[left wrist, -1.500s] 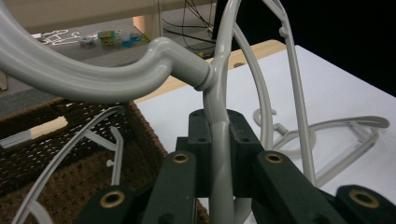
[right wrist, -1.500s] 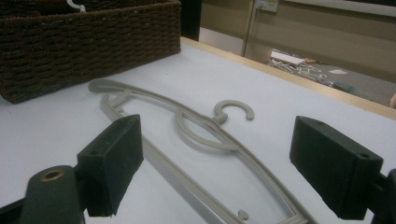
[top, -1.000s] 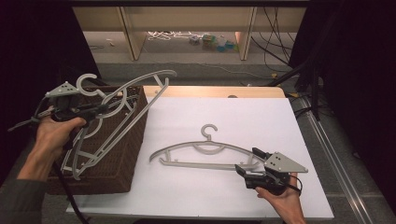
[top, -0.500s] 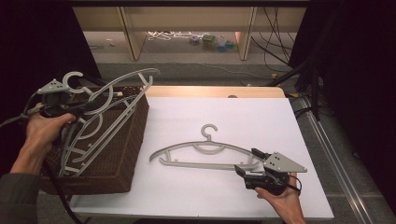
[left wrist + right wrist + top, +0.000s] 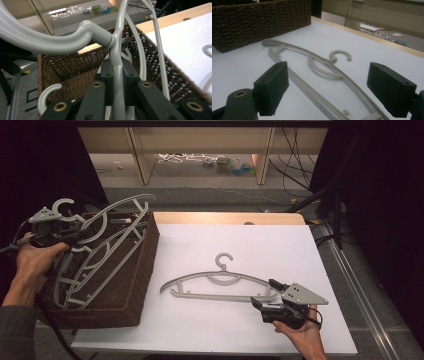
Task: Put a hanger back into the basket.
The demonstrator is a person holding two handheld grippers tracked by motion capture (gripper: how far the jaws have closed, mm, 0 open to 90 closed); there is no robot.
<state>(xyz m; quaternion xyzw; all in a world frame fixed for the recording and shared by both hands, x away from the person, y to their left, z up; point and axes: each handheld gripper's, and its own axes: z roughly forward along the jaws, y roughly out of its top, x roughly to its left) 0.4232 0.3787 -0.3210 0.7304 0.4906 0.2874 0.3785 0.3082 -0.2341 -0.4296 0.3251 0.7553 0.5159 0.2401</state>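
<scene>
- While the left gripper (image 5: 75, 236) at the left edge of the high view clamps a grey hanger (image 5: 107, 227) just below its hook, that hanger tilts half out of the basket (image 5: 142, 270), its lower end down inside
- Left gripper view: both jaws are pressed against the hanger's neck (image 5: 117, 72) at centre frame, with the hook curving off to the upper left
- More hangers (image 5: 75, 285) lie in the basket beneath the lifted one; whether they are snagged on it cannot be told
- Right gripper (image 5: 265, 292), lower right of the high view, has its jaws spread wide and holds nothing; they stand on either side of the right end of a second hanger (image 5: 220, 280) lying flat on the white table (image 5: 300, 250)
- Right gripper view: second hanger (image 5: 322, 67) runs up the frame's centre between the parted jaws
- Judgement: the step in hand is lifting the clamped hanger clear of the basket. To do it well, raise it steadily until its lower end passes the rim, watching that it does not drag others along, then carry it towards the centre of the frame beside the hanger already laid out
</scene>
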